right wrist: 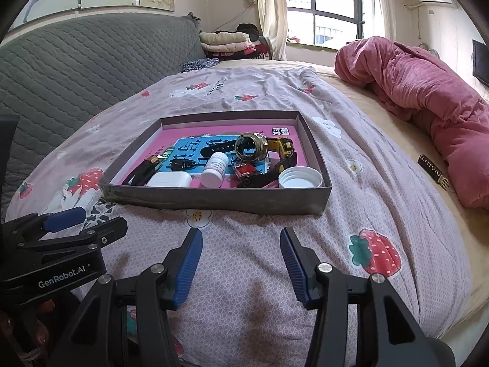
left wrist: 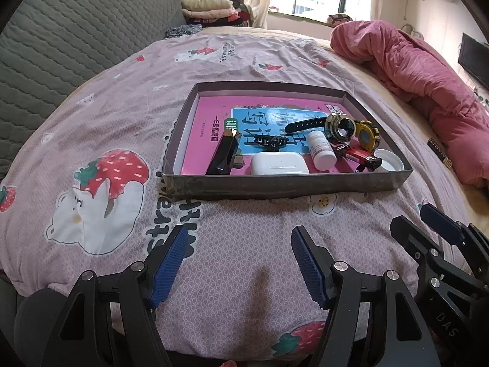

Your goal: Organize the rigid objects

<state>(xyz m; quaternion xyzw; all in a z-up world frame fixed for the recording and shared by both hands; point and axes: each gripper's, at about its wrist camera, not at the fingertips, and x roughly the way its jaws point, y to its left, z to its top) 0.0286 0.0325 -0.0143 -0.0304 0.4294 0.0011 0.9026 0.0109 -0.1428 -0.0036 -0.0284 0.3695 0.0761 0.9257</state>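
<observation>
A shallow grey box sits on the bed with a pink book lining its floor. Inside lie a white earbud case, a white pill bottle, a white jar lid, a black hair clip, a gold-rimmed watch, a yellow watch, a red item and a black lighter-like bar. My left gripper is open and empty, short of the box. My right gripper is open and empty, also short of it.
The bed carries a pink strawberry-print quilt. A rolled red-pink blanket lies at the right. A grey quilted headboard stands at the left. Folded clothes are stacked by the window.
</observation>
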